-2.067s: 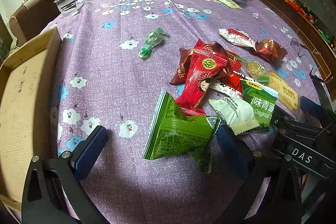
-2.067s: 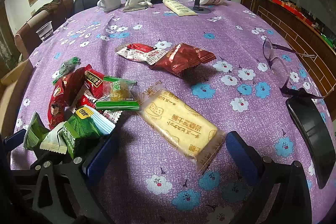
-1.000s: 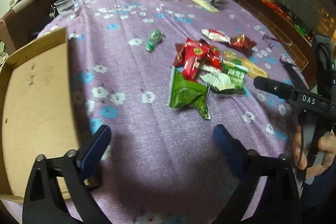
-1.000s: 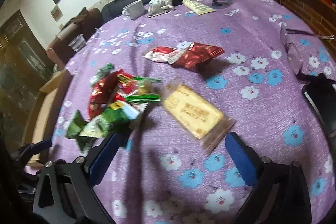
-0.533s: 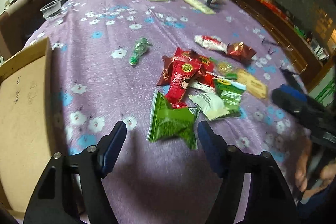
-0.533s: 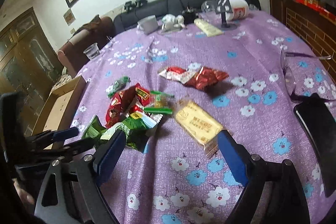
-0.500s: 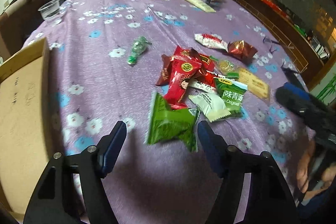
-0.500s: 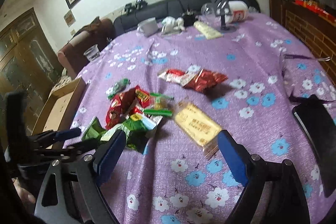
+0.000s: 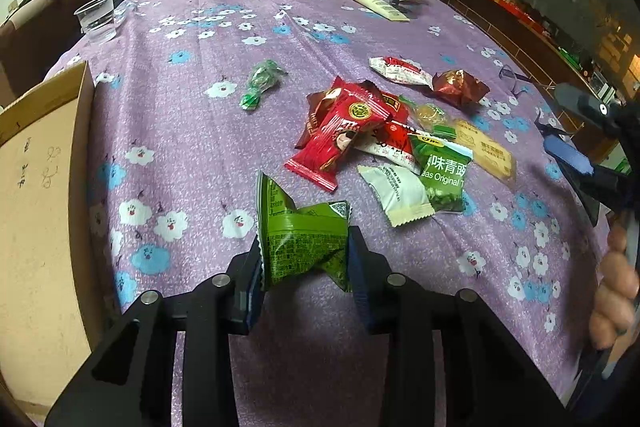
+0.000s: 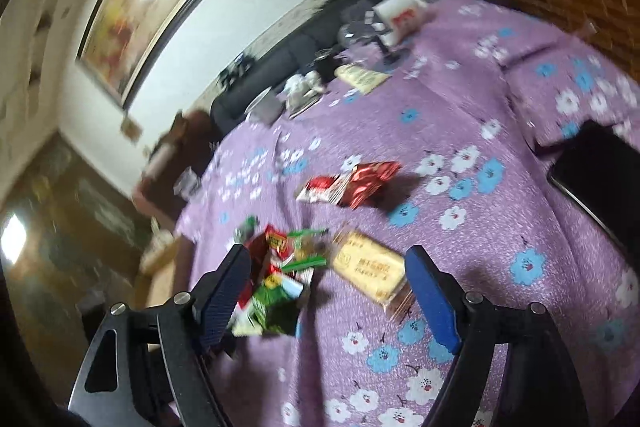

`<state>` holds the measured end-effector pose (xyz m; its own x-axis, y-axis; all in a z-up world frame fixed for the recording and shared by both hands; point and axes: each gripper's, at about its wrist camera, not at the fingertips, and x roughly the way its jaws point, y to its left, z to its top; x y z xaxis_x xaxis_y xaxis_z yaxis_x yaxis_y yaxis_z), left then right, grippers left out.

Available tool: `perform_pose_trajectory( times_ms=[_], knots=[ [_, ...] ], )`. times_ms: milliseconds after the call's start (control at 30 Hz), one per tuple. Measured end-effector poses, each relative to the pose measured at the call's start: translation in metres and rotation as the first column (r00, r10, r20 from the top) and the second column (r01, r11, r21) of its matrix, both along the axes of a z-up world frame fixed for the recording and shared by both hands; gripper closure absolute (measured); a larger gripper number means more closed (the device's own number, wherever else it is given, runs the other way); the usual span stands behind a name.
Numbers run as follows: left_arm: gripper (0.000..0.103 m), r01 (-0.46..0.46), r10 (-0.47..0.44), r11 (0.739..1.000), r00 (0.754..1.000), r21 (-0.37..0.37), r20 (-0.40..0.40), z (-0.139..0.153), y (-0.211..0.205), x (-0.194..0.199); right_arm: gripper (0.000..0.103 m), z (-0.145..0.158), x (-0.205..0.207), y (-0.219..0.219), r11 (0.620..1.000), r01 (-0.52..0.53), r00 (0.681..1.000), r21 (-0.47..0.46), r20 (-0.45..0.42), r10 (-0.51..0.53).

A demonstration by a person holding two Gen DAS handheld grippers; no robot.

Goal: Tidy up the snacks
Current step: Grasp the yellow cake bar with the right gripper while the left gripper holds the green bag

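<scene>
L gripper clamps 1 green snack bag; R gripper agape.

Crumpled green snack packet pinched, lifted off table.

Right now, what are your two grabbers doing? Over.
Left gripper shut on green packet. Right gripper open, empty, above snack pile. Cardboard box to the left, nothing blocking.
</scene>
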<state>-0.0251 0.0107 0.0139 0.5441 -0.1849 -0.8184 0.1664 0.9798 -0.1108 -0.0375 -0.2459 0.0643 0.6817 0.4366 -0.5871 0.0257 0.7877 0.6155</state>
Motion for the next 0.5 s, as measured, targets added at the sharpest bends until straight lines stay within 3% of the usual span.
perform_pose_trajectory(
  times_ms=[133,167,233,300,333,500],
  knots=[
    [0.069,0.000,0.000,1.000,1.000,0.000,0.004,0.000,0.000,0.000,0.023,0.000,0.025,0.015,0.967,-0.134,0.987,-0.216,-0.120,0.110],
    [0.069,0.000,0.000,1.000,1.000,0.002,0.005,0.000,-0.001,0.000,0.023,-0.001,0.033,0.024,0.931,-0.182,0.979,-0.316,-0.148,0.141],
    [0.069,0.001,-0.001,1.000,1.000,0.005,0.009,0.000,-0.001,-0.001,0.023,-0.006,0.040,0.031,0.879,-0.217,0.973,-0.425,-0.166,0.161],
    [0.069,0.000,0.000,1.000,1.000,0.005,0.011,0.000,-0.002,-0.001,0.025,-0.015,0.049,0.039,0.835,-0.296,0.954,-0.465,-0.193,0.231],
    [0.069,0.000,0.000,1.000,1.000,0.007,0.011,0.000,-0.002,0.000,0.030,-0.020,0.052,0.042,0.824,-0.317,0.947,-0.470,-0.202,0.249],
    [0.069,0.000,0.000,1.000,1.000,0.006,0.012,0.000,-0.002,0.000,0.034,-0.039,0.057,0.062,0.762,-0.405,0.914,-0.505,-0.238,0.328]
  ],
)
